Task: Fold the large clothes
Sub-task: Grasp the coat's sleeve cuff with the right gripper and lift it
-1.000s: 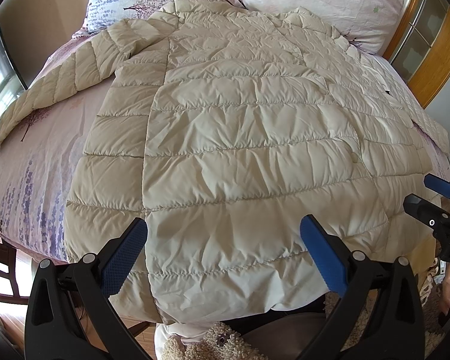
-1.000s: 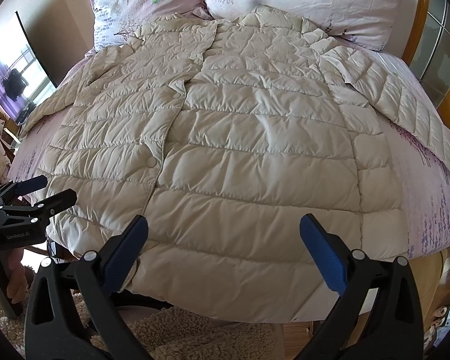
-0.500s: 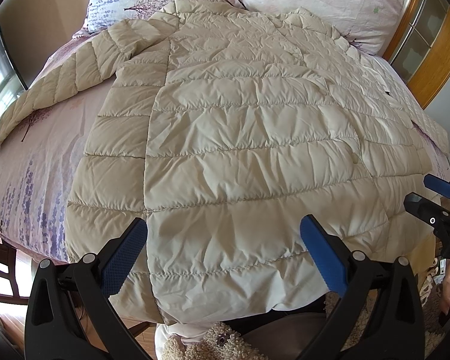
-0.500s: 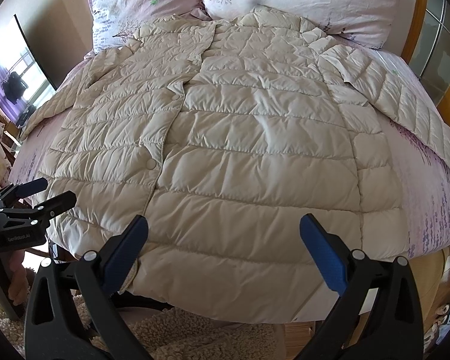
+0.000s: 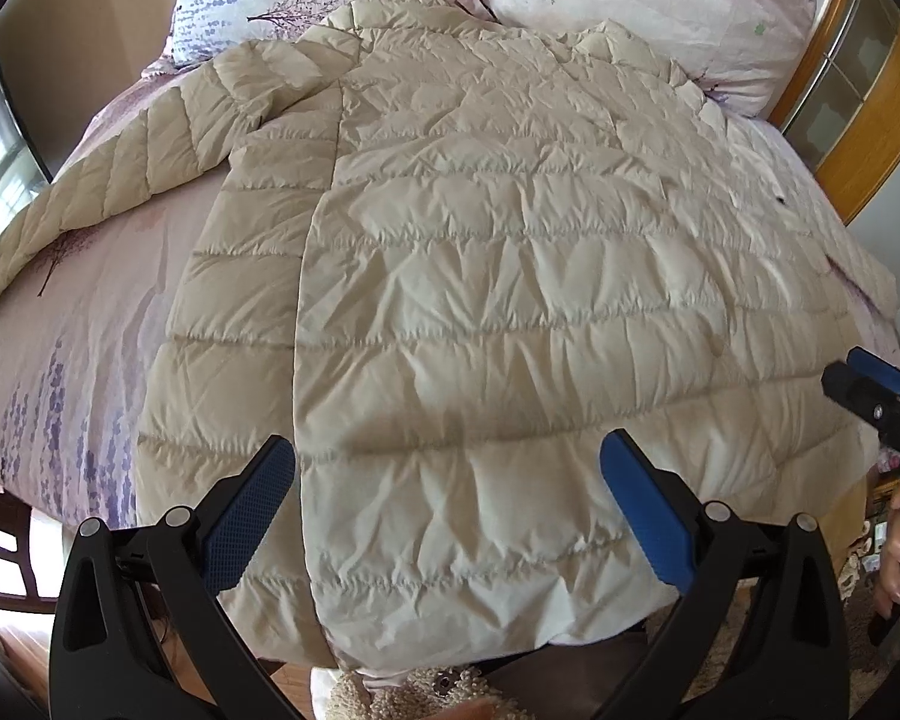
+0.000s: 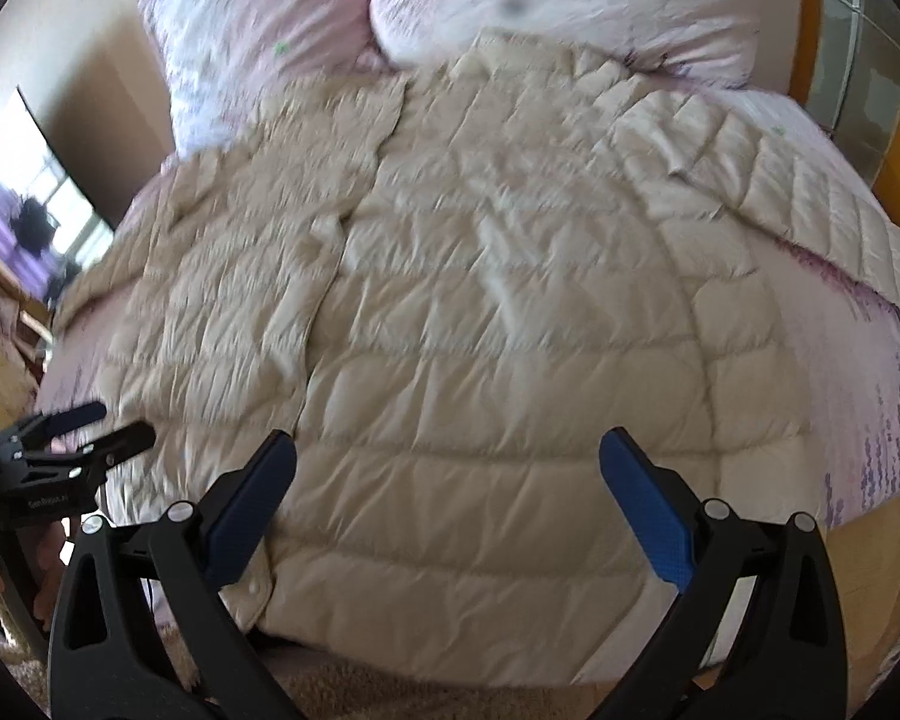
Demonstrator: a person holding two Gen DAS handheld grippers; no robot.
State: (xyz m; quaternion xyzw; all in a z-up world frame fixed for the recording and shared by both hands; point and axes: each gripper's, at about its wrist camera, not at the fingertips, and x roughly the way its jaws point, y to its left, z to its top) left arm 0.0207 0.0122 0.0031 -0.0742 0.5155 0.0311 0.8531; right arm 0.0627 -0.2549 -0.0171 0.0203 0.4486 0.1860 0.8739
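A cream quilted down jacket (image 5: 498,276) lies spread front up on the bed, collar toward the pillows and hem hanging over the near edge. Its sleeves (image 5: 144,162) (image 6: 798,192) stretch out to both sides. My left gripper (image 5: 447,510) hovers open above the hem's left part, nothing between its blue pads. My right gripper (image 6: 447,510) is open above the hem's right part (image 6: 480,540), also empty. Each gripper shows at the other view's edge: the right gripper (image 5: 870,390), the left gripper (image 6: 84,432).
The bed has a pink floral sheet (image 5: 78,324) and two pillows (image 5: 630,6) at the head. A wooden cabinet with glass doors (image 5: 858,96) stands on the right, a window (image 6: 30,222) on the left. A fluffy rug (image 6: 360,690) lies below the bed's near edge.
Both grippers have moved forward and lower toward the hem. The right wrist view is blurred from motion and has swung somewhat. Both stay open; the jacket has not moved.
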